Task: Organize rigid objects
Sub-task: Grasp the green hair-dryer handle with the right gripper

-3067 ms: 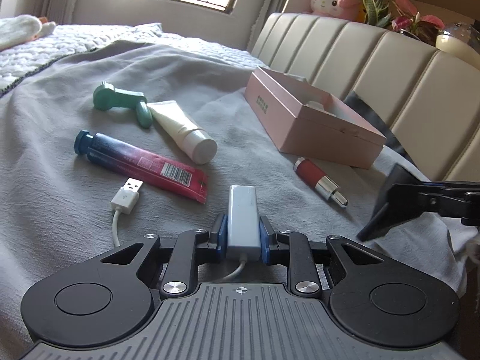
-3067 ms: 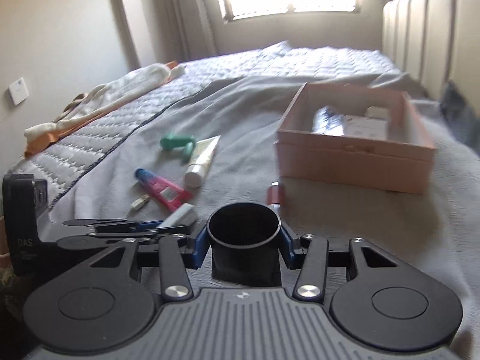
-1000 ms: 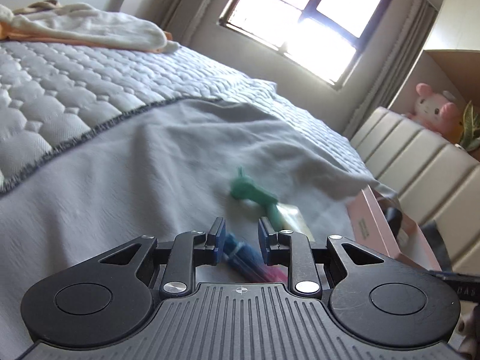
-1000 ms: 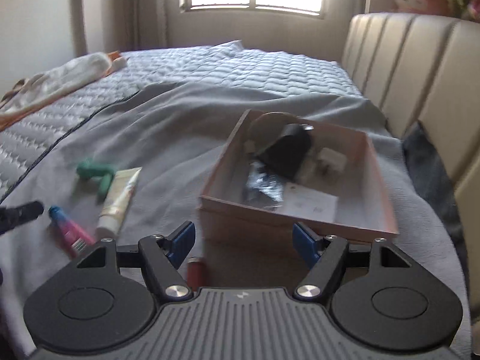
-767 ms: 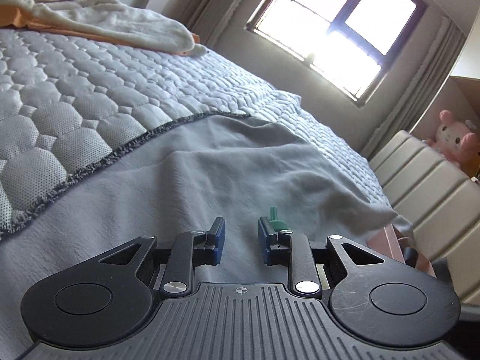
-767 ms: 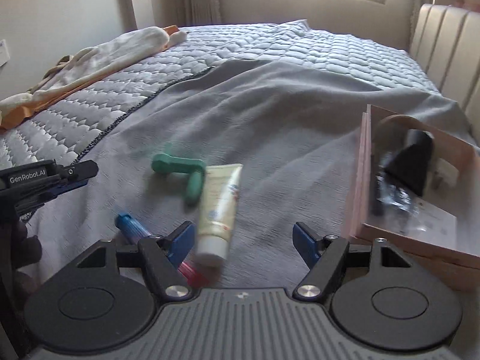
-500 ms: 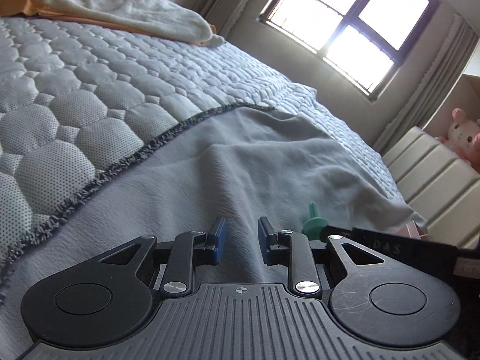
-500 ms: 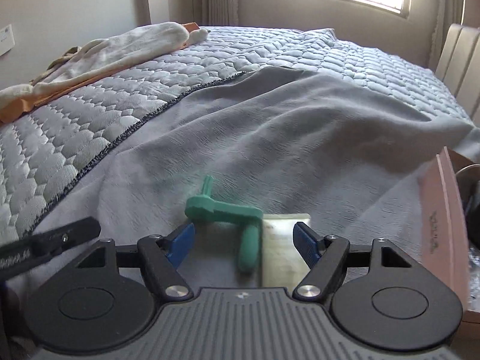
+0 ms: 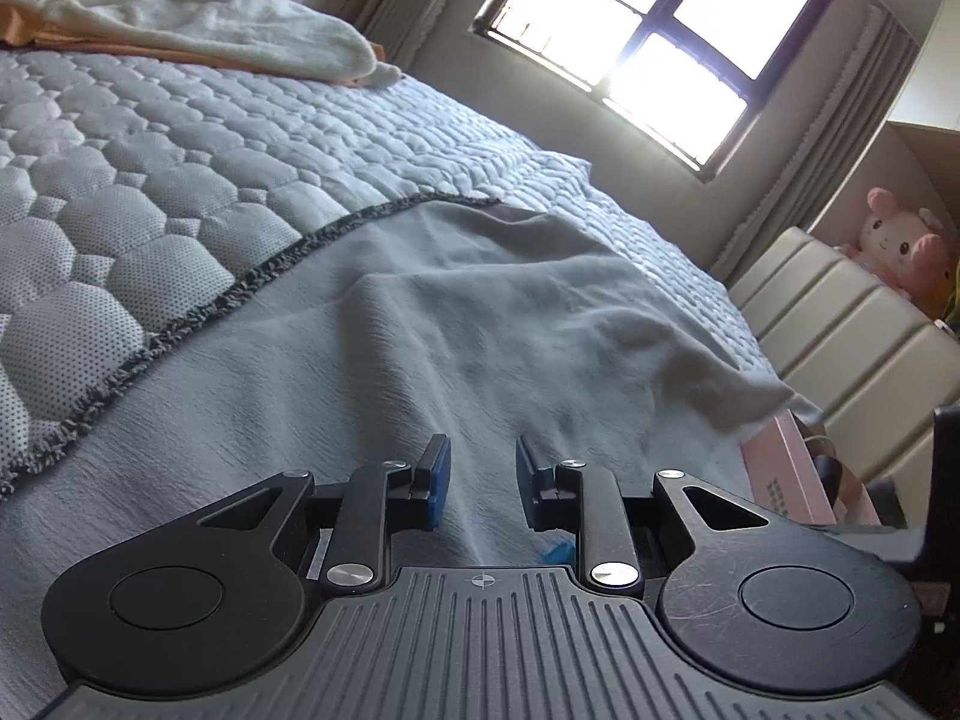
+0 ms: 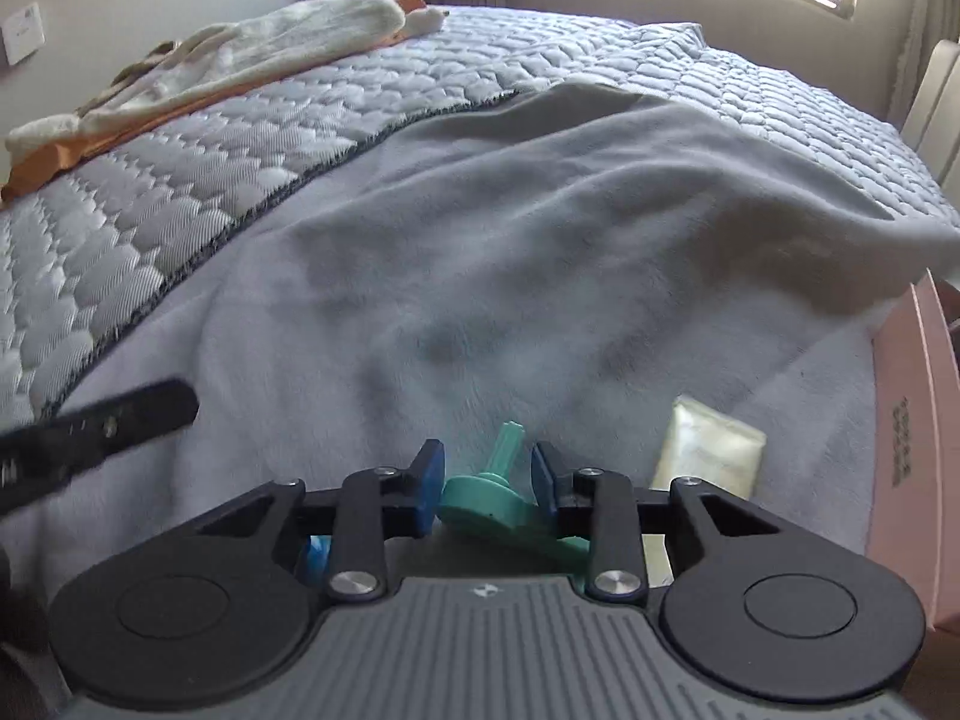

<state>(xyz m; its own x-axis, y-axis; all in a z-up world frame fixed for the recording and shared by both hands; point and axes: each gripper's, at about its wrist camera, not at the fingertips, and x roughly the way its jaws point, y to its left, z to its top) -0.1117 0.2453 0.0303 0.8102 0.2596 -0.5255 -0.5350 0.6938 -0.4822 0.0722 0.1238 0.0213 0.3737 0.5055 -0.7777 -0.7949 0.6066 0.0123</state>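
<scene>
**Right wrist: jaws closing on green tool; left idle**

Right wrist view: right gripper low over the grey blanket on the bed. Jaws closing around the green plastic tool; its round head sits between the blue pads, both pads look to be touching it, its thin stem poking forward past the tips. Cream tube lies just right of the tool, flat on the blanket. Pink box at the right edge, near the tube. A bit of blue cap shows under the left finger linkage. Black bar of the other gripper reaches in from the left, blurred.

Left wrist view: left gripper hovers above the same grey blanket, jaws partly spread, nothing between them. Small blue scrap visible below the right finger. Pink box at right, by the cream headboard, some contents inside, unclear. Quilted mattress to the left, window behind, pink plush toy on the ledge.
</scene>
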